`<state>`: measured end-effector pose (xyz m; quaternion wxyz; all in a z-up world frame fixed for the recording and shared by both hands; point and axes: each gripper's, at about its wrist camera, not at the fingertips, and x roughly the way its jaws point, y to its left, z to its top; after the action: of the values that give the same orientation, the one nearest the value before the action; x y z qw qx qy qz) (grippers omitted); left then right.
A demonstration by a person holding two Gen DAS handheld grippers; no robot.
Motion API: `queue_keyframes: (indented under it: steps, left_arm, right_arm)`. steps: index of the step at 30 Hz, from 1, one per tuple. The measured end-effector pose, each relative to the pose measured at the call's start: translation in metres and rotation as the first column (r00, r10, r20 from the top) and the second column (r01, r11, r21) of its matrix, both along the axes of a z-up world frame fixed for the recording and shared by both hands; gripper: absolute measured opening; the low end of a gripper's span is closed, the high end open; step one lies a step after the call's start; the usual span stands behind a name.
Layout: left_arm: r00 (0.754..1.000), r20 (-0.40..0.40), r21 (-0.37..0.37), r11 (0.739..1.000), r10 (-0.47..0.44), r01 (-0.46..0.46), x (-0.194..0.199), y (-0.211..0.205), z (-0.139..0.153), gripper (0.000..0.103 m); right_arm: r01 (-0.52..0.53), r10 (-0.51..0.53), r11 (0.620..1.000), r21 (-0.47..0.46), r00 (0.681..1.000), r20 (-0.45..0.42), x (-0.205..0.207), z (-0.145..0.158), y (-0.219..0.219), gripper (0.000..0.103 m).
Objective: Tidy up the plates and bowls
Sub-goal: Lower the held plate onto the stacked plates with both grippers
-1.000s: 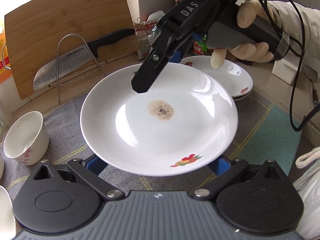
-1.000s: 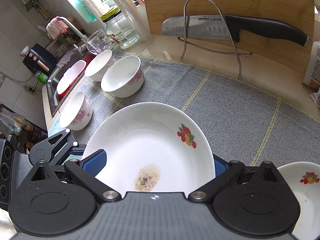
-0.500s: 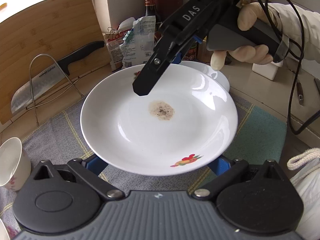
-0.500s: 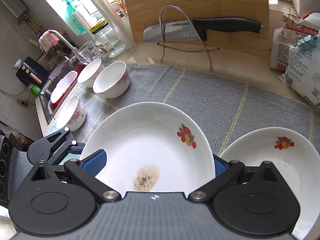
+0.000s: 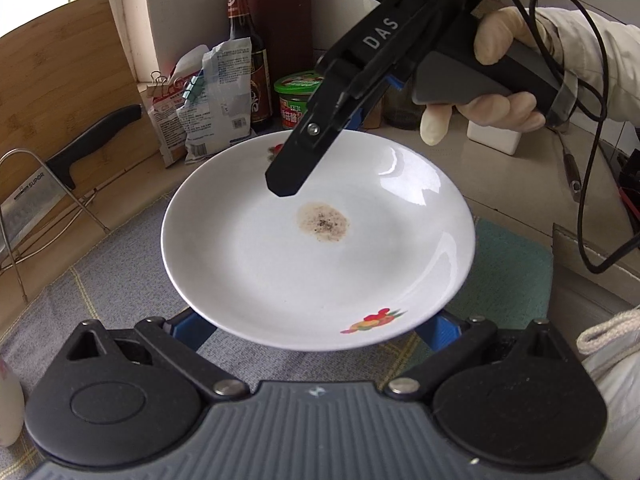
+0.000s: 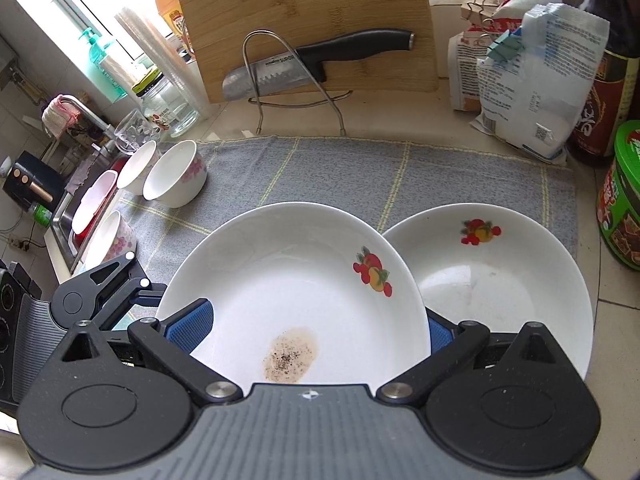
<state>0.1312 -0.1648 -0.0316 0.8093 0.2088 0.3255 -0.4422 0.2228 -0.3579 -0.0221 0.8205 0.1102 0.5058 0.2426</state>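
I see a round white plate (image 5: 320,264) with a shallow well, a red-and-orange fruit motif on its rim, and a brownish speckled stain (image 5: 323,222) in its middle. Being round, it has no long axis; it faces up and sits nearly level, with the fruit motif at the edge nearest my left camera. My left hand-held gripper (image 5: 316,328) reaches under that near edge, its blue fingers (image 5: 188,326) spread on either side below the rim; I cannot tell whether they actually press on the plate. From the right wrist view, my right hand-held gripper (image 6: 318,330) has its blue pads at the plate's opposite edge, one pad (image 6: 190,324) lying over the rim and the other mostly hidden behind it, so I cannot tell whether it is clamped. In the left view that gripper's black finger (image 5: 296,168) angles down over the plate just beside the stain.

The plate is held above a grey cloth (image 6: 360,168) on the tabletop (image 6: 400,116), overlapping the left edge of a second plate (image 6: 500,280) with the same fruit motif that rests on the cloth. White bowls (image 6: 176,178) with pink flowers stand well apart at the cloth's left end.
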Motion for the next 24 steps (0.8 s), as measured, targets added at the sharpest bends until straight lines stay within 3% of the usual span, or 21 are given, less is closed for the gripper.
queue_keyframes:
  steps: [24]
  left_arm:
    - [0.996, -0.045, 0.022, 0.996, -0.082, 0.083, 0.025, -0.044, -0.01, 0.102]
  right_arm:
    - [0.101, -0.101, 0.995, 0.004, 0.994, -0.035, 0.0, -0.024, -0.053, 0.103]
